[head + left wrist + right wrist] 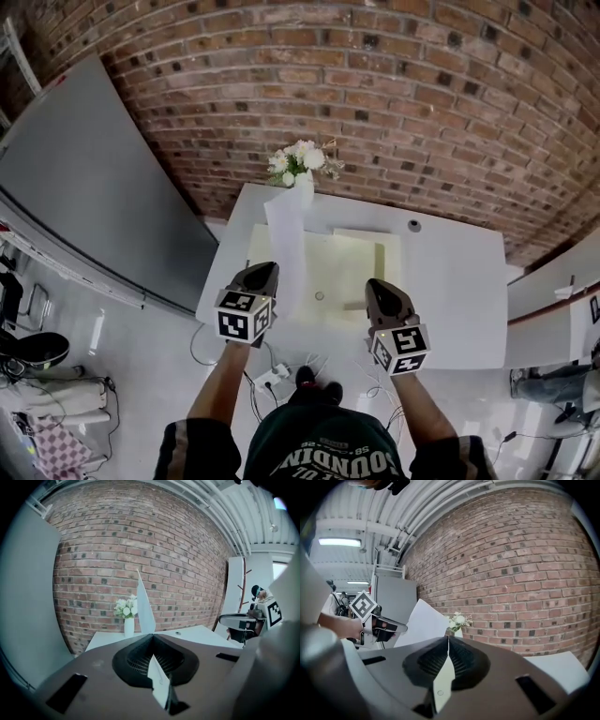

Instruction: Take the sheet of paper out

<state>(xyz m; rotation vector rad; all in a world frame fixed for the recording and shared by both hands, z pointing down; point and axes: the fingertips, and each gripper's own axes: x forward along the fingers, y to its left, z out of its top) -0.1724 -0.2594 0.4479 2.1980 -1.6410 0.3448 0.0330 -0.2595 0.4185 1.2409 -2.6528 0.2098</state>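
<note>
Left gripper (pixel 266 270) jaws clenched on thin white sheet of paper (pixel 285 246), flat and uncreased. Right gripper (pixel 376 285) jaws pinch pale-yellow folder (pixel 323 262) edge; smooth white tabletop (pixel 459 281) beneath.

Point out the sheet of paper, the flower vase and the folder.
sheet of paper (pixel 285 248): head view, middle of the sheet.
flower vase (pixel 129 626): left gripper view, white body.
folder (pixel 337 272): head view, bare top face.

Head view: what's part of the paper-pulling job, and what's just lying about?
Job:
- sheet of paper, pinched in left gripper
- yellow folder, gripped by right gripper

Lying about:
- vase of flowers
- small round thing on table
- power strip
</note>
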